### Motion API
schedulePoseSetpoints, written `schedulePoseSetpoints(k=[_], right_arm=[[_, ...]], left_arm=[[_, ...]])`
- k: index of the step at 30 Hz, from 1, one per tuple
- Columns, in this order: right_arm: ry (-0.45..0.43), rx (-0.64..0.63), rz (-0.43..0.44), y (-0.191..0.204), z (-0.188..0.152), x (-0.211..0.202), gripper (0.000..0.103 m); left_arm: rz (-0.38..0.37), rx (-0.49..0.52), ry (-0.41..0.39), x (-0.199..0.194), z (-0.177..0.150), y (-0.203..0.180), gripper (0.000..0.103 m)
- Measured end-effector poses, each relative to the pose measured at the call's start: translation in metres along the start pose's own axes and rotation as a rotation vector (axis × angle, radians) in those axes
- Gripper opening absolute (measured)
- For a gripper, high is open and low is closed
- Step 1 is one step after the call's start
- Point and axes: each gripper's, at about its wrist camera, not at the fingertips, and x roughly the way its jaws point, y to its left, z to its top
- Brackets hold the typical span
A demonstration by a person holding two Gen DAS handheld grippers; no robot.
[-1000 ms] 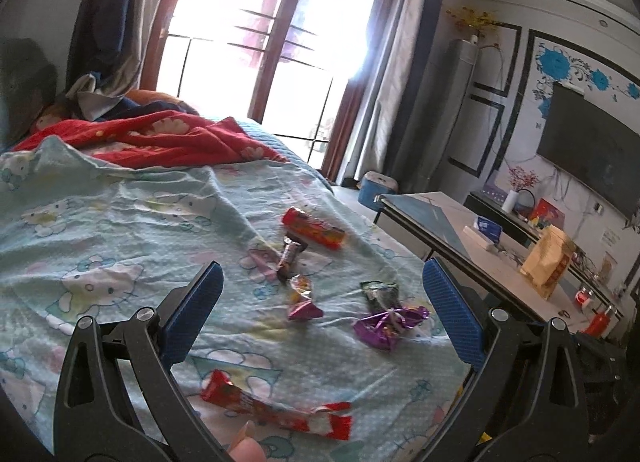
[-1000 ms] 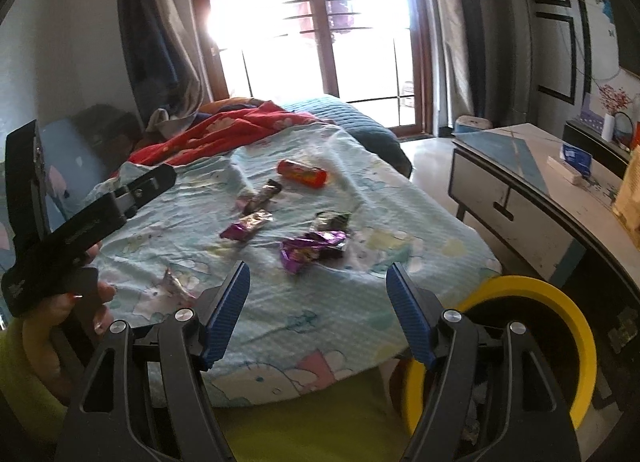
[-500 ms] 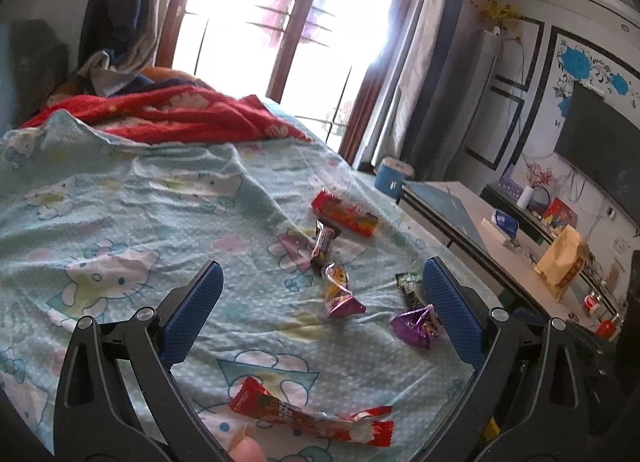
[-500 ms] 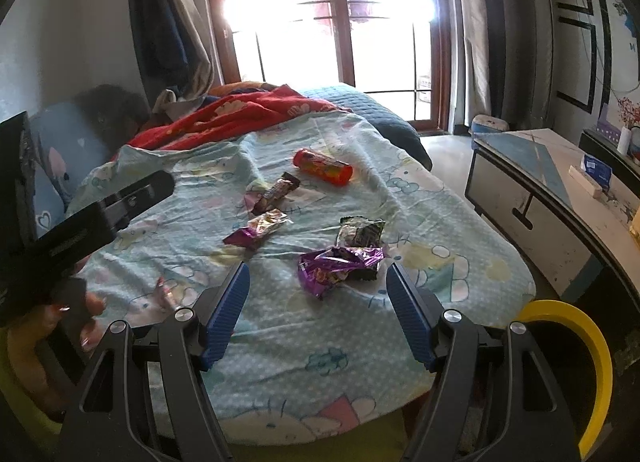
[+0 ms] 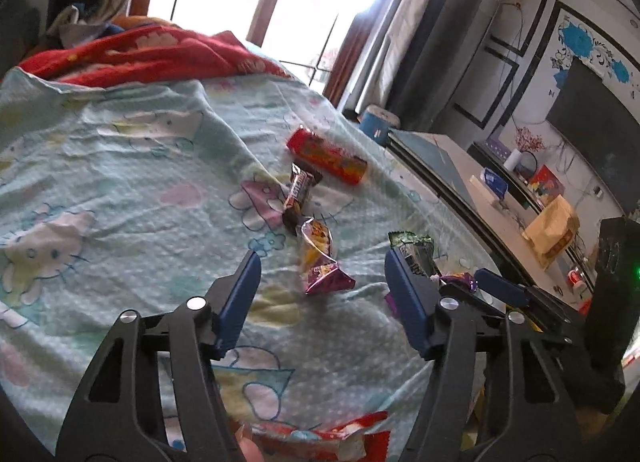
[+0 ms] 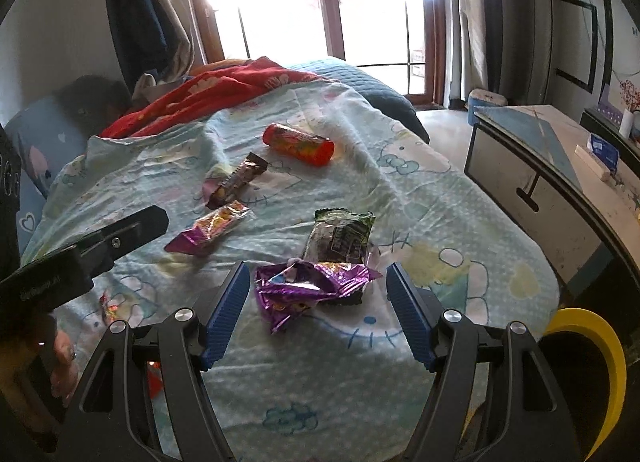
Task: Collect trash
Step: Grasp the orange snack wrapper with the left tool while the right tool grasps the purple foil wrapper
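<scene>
Left gripper (image 5: 322,290) closing above a pink wrapper (image 5: 322,262), untouched; right gripper (image 6: 318,314) spread around purple wrapper (image 6: 308,286) on bed (image 6: 440,222).

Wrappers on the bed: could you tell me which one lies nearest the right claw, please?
The crumpled purple foil wrapper, lying between the right claw's open fingers; the others lie farther up the bed.

both wrist views – angled down, near bed (image 5: 120,166) – share wrappers (image 6: 312,286)
</scene>
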Motion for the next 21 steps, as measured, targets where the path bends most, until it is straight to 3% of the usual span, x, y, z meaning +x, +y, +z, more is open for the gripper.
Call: schedulePoseSetpoints(k=[4,11,21], right_arm=[[0.008,0.008,0.012,-0.003,-0.002,0.006,0.068],[0.02,0.013,0.039,-0.004,-0.002,0.011,0.055],[0.003,0.034,0.05,-0.007,-0.005,0.003,0.051]], left_arm=[[0.001,-0.003,0.05,0.016,0.001,0.0,0.046],[-0.006,-0.023,0.105,0.034,-0.002,0.002,0.028],[-0.025,-0.025,0.102,0.031,-0.005,0.0,0.019]])
